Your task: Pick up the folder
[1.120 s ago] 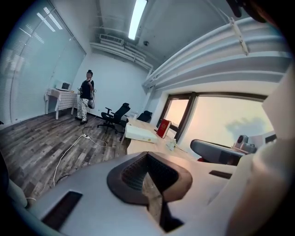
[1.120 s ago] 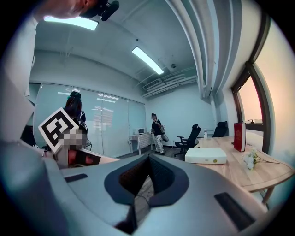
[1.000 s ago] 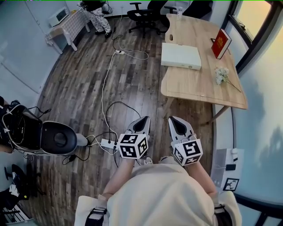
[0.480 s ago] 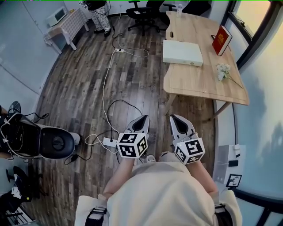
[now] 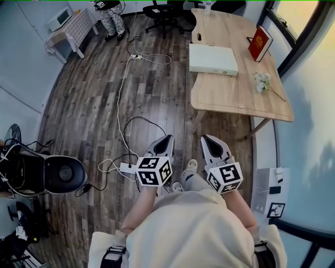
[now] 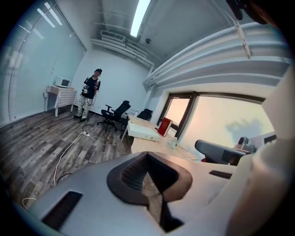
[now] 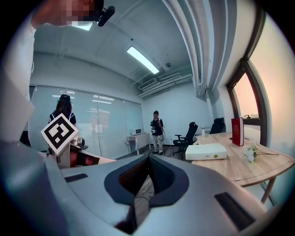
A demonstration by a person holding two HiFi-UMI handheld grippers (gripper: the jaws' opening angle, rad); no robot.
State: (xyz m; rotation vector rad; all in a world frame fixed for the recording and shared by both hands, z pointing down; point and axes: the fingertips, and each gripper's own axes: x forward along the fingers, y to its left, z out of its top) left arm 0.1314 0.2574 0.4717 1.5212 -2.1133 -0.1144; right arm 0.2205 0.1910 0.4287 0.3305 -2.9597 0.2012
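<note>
A flat white folder box (image 5: 212,58) lies on the wooden desk (image 5: 230,97) far ahead, with a red folder-like book (image 5: 260,43) standing beyond it near the window. Both show small in the left gripper view, the white box (image 6: 144,131) and the red book (image 6: 164,126), and again in the right gripper view, white box (image 7: 206,151) and red book (image 7: 237,131). My left gripper (image 5: 166,139) and right gripper (image 5: 208,140) hang side by side over the wood floor, well short of the desk. Both are shut with nothing between the jaws.
White flowers (image 5: 263,81) lie on the desk's right side. A power strip (image 5: 127,168) and cables trail over the floor. Office chairs (image 5: 162,11) stand beyond the desk and a person (image 6: 90,94) stands at the far wall. A black machine (image 5: 47,172) sits left.
A shoe has come into sight between the grippers and the black machine has slid toward the left edge. Both grippers stay shut, side by side.
</note>
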